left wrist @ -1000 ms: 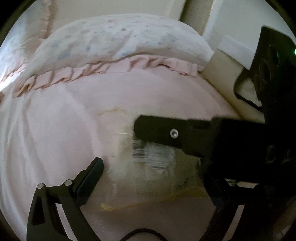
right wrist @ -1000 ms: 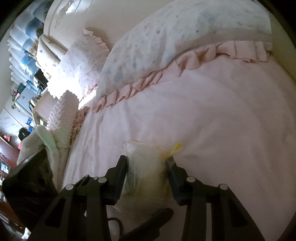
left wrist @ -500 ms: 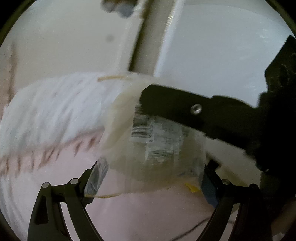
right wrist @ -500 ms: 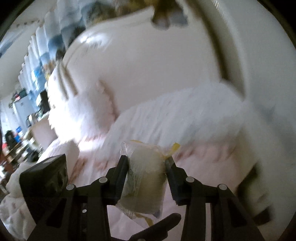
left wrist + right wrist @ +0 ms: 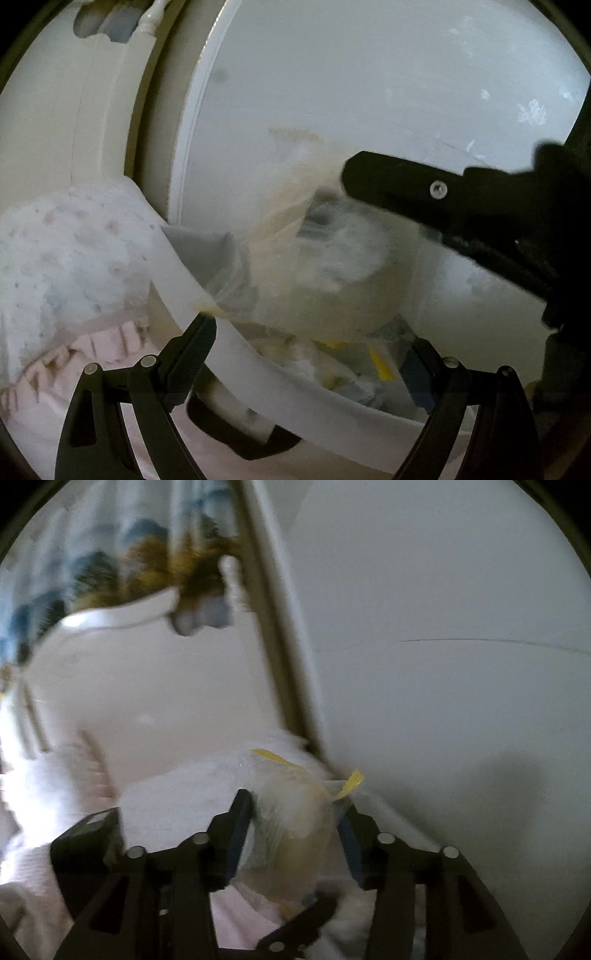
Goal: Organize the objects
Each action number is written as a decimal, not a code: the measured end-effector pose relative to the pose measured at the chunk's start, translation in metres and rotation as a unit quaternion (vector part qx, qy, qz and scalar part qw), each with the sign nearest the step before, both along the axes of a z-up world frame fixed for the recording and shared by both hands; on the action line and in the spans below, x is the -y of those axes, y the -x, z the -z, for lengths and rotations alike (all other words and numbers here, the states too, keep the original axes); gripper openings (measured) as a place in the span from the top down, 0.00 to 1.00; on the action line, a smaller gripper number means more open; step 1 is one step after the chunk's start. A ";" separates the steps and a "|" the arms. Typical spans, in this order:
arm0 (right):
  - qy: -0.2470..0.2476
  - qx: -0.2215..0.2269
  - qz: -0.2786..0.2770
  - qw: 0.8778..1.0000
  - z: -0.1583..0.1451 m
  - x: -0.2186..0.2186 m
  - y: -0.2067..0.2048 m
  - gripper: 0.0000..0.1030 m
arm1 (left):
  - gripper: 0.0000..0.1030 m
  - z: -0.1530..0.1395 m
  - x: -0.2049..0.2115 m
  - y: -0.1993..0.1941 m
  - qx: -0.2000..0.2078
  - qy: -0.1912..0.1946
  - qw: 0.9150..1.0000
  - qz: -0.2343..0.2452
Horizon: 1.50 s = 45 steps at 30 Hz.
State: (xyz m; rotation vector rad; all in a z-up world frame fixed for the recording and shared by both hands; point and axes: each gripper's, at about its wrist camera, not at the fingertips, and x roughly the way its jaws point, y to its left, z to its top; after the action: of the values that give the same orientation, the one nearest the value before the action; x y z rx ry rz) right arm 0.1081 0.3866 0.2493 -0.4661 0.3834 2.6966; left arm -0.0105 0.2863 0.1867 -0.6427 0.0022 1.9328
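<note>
A clear plastic bag [image 5: 295, 801] with cream stuffing and a yellow strip hangs between my right gripper's [image 5: 295, 821] pads. Its jaws are opening, though the pads still look to touch the bag's sides. In the left wrist view the same bag [image 5: 325, 273] is blurred and hangs from the right gripper's black finger [image 5: 406, 184], just over a white bin [image 5: 236, 362]. My left gripper [image 5: 310, 336] stands wide open below the bag, at the bin's rim, with nothing between its pads.
The bin holds several packets [image 5: 376, 362], some with yellow marks. A speckled pillow [image 5: 74, 258] and the pink sheet [image 5: 33, 402] lie to the left. A white wall panel [image 5: 369, 74] fills the background. The cream headboard [image 5: 147, 683] stands at the left.
Both grippers rose off the pink bed and swung toward the white wall. The bag went up with the right gripper and now hangs over the bin. The right jaws have widened slightly.
</note>
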 end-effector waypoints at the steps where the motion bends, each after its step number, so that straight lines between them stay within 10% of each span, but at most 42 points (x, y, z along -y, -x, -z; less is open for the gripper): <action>1: -0.013 0.010 0.023 1.000 -0.001 0.000 0.000 0.46 | 0.11 0.003 -0.001 0.000 0.005 0.000 1.000 -0.004; 7: -0.047 0.000 0.086 0.995 -0.009 0.002 -0.010 0.34 | 0.11 0.018 0.019 0.014 0.049 0.002 0.998 -0.034; 14: -0.010 0.028 -0.026 0.999 0.014 0.038 0.020 0.34 | 0.11 0.030 0.104 0.020 0.062 0.012 0.985 -0.162; 21: 0.013 0.118 -0.192 0.974 0.075 0.119 0.072 0.34 | 0.11 0.092 0.214 -0.003 0.078 0.105 0.926 -0.354; 28: 0.059 0.260 -0.238 0.934 0.177 0.162 0.118 0.35 | 0.11 0.168 0.274 0.003 0.122 0.183 0.880 -0.420; 31: 0.040 0.294 -0.243 0.924 0.212 0.176 0.124 0.34 | 0.08 0.185 0.281 0.000 0.130 0.179 0.883 -0.414; 35: 0.017 0.279 -0.245 0.928 0.238 0.185 0.120 0.29 | 0.02 0.188 0.249 -0.006 0.074 0.293 0.863 -0.405; 45: 0.006 0.253 -0.255 0.933 0.243 0.189 0.124 0.15 | 0.02 0.185 0.254 -0.009 0.076 0.274 0.872 -0.399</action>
State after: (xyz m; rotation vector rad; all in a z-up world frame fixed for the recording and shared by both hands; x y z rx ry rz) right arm -0.0160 0.1971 0.0058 -1.3919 0.1393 2.8914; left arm -0.0010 0.0323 0.0013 -1.3292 0.2260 2.6991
